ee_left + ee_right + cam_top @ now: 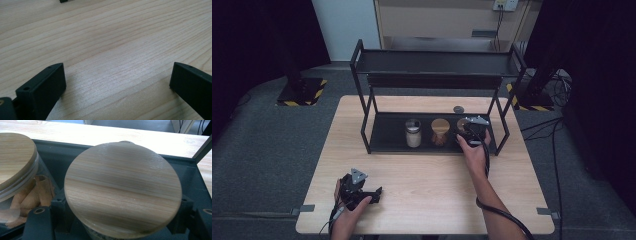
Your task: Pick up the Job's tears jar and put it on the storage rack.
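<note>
A glass jar with a round wooden lid (122, 187) stands at the right end of the black rack's lower shelf (384, 134). My right gripper (121, 206) is shut on this jar (462, 123) just below the lid, one jaw on each side. My left gripper (374, 192) rests low over the table's front left. In the left gripper view my left gripper (117, 68) is open, with only bare wood between its fingers.
On the same shelf stand a wooden-lidded jar of brown sticks (440, 131) (15, 157) and a metal-lidded jar of white contents (413, 132). The rack's upper shelf (432, 62) overhangs them. A small grey disc (458, 109) lies on the wooden table (427, 200) behind the rack.
</note>
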{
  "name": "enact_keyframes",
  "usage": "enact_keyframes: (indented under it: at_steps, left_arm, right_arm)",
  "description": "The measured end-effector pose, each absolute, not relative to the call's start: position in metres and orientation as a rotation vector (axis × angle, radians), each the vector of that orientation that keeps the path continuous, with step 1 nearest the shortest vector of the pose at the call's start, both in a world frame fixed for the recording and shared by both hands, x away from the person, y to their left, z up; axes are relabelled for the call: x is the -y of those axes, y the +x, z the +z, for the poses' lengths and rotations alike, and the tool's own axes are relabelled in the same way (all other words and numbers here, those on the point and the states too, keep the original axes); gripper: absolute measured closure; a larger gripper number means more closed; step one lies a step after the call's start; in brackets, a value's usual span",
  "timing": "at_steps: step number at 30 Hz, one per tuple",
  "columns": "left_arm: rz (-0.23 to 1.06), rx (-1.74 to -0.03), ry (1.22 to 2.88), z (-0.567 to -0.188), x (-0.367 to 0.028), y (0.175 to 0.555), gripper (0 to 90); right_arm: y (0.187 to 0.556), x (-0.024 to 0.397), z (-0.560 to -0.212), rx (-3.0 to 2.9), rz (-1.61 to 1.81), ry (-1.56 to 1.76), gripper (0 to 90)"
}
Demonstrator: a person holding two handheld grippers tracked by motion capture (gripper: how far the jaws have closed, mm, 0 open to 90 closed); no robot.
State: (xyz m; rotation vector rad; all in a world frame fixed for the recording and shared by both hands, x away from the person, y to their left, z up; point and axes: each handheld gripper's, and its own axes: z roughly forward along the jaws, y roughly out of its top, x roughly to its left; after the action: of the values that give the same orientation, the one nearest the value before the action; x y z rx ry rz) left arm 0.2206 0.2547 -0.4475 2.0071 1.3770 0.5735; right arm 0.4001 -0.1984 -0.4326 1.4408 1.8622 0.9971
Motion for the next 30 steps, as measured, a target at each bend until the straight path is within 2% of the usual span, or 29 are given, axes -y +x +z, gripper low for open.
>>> enact_keyframes:
  at_steps: [9, 21, 30]
  left_arm:
    - [0.574, -1.377, 2.007, -0.4475, -0.2547, 0.2206, 0.0]
    - [0.574, -1.377, 2.007, -0.4475, -0.2546, 0.2206, 0.0]
    - [0.574, -1.377, 2.007, -0.4475, -0.2547, 0.2207, 0.0]
  right_arm:
    - [0.4002, 0.1994, -0.4325, -1.864, 1.002, 1.443, 24.7]
    - [0.402, 0.2028, -0.4283, -1.896, 1.004, 1.439, 10.3]
    - [0.397, 0.2076, -0.4256, -1.931, 0.99, 1.426, 5.1]
